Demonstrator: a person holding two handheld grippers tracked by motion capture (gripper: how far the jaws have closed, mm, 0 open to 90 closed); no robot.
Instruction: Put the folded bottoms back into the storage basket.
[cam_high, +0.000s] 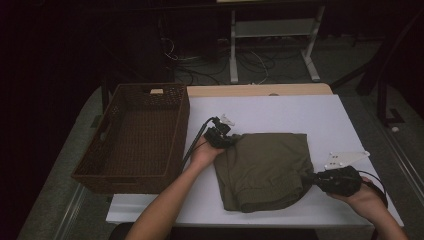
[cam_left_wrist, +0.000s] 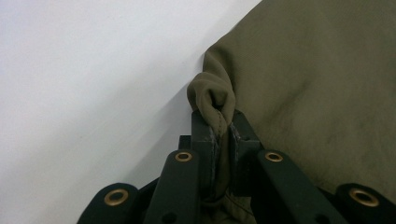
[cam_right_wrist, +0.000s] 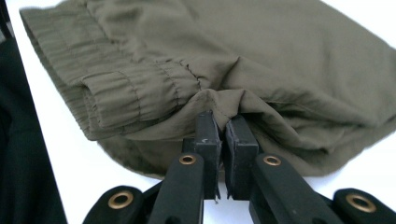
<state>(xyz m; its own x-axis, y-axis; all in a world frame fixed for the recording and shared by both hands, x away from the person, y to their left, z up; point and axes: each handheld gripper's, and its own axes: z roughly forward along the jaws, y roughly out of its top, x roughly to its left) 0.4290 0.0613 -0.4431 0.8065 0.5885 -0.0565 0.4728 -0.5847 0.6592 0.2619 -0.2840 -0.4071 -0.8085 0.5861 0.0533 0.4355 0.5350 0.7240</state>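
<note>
On the white table (cam_high: 280, 112), both the left gripper (cam_high: 231, 140) and right gripper (cam_high: 309, 179) pinch the folded olive shorts (cam_high: 265, 167); an empty wicker basket (cam_high: 137, 135) stands just beside.

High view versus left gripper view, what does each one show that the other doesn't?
High view alone: the wicker basket left of the garment, the right tongs pinching the garment's near right edge, and both forearms. Left gripper view alone: a close look at the left tongs, jaws shut on a bunched fold. Both share the olive garment and the white table.
</note>
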